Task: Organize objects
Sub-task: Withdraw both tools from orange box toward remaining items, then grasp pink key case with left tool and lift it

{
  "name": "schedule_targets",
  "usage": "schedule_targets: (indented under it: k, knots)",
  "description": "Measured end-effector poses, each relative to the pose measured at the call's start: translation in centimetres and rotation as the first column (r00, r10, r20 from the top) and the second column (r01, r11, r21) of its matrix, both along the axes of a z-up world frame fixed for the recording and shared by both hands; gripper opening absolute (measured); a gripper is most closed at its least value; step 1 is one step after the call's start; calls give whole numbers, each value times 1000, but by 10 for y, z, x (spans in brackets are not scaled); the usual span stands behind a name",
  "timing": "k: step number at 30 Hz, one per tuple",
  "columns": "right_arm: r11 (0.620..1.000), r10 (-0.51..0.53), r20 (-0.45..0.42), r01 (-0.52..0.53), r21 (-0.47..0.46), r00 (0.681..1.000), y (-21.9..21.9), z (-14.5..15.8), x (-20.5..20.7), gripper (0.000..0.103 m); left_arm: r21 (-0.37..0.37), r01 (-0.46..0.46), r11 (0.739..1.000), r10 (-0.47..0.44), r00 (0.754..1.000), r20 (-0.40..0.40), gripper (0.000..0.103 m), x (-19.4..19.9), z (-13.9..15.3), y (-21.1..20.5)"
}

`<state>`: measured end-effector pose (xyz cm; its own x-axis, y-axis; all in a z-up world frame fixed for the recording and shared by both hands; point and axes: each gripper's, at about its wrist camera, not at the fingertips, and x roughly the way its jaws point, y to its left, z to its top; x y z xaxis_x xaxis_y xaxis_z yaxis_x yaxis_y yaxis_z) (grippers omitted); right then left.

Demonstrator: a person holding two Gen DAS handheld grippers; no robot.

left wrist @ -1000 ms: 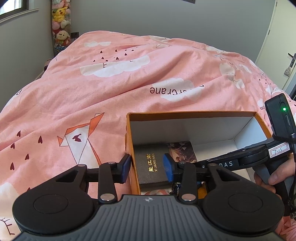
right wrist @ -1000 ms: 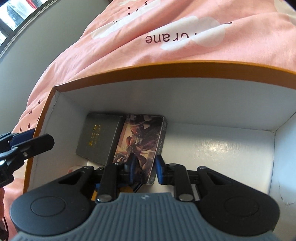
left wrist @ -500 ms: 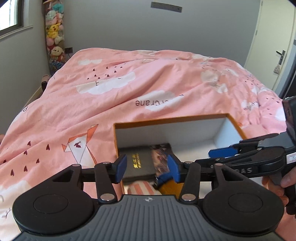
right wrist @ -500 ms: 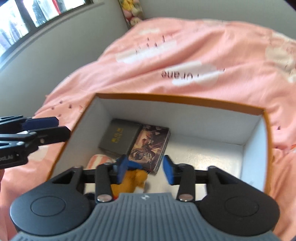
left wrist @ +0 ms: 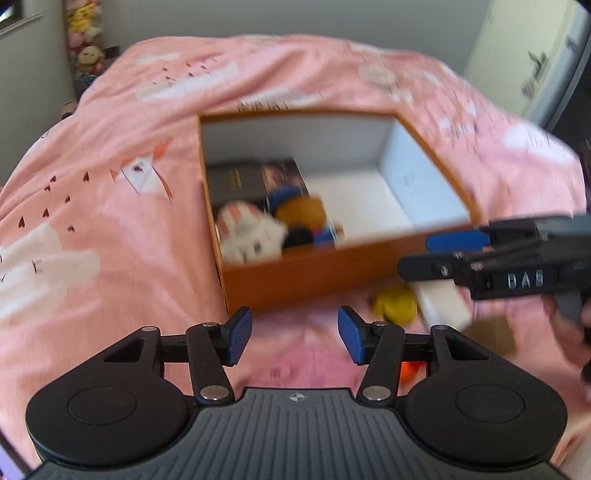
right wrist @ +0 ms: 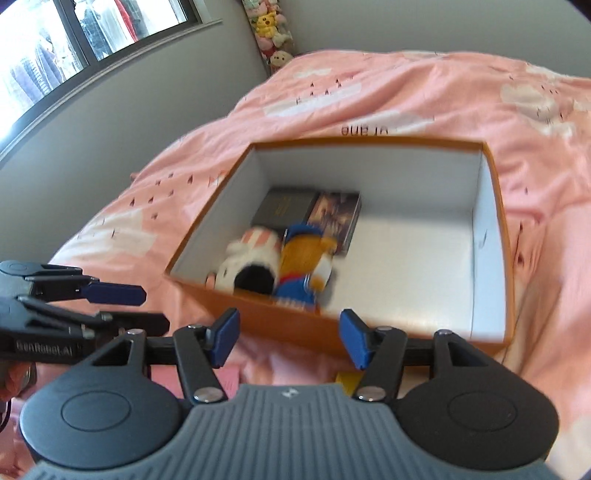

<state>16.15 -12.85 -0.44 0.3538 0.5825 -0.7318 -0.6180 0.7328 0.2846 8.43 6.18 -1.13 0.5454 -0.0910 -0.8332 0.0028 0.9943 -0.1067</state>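
An orange box [left wrist: 314,273] [right wrist: 495,184] with a white inside sits on the pink bed. In it lie a dark book [left wrist: 234,181] [right wrist: 282,208], a picture card box [left wrist: 282,173] [right wrist: 338,210], a white and pink plush [left wrist: 247,232] [right wrist: 255,258] and an orange and blue plush [left wrist: 303,214] [right wrist: 303,266]. My left gripper [left wrist: 294,335] is open and empty, near of the box. My right gripper [right wrist: 290,339] is open and empty, near of the box's front wall. It also shows at the right of the left wrist view [left wrist: 443,254].
A yellow toy [left wrist: 397,302] and a white box [left wrist: 443,302] lie on the pink duvet [left wrist: 110,221] in front of the orange box. Something yellow [right wrist: 347,378] shows under my right gripper. Plush toys [right wrist: 271,33] hang in the far corner.
Both grippers have pulled back and up out of the box and opened wider. The picture card box now lies free in the box next to the book.
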Motion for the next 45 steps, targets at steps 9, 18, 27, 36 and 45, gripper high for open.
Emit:
schedule_targets:
  k: [9, 18, 27, 36, 45]
  knots:
    - [996, 21, -356, 12, 91, 934, -8, -44, -38, 55, 96, 132, 987, -124, 989, -86, 61, -37, -25, -28]
    - [998, -24, -479, 52, 44, 878, -10, -72, -47, 55, 291, 271, 917, -233, 959, -162, 62, -28, -53, -59]
    - [997, -29, -551, 65, 46, 834, -13, -90, -43, 55, 333, 329, 884, -277, 941, -196, 65, -12, -72, -66]
    - [994, -31, -606, 85, 61, 795, -16, -99, -42, 54, 266, 239, 934, -206, 967, -147, 45, -13, -56, -42]
    - [998, 13, -577, 27, 60, 816, -6, -93, -47, 52, 288, 206, 935, -169, 974, -150, 38, -13, -62, -31]
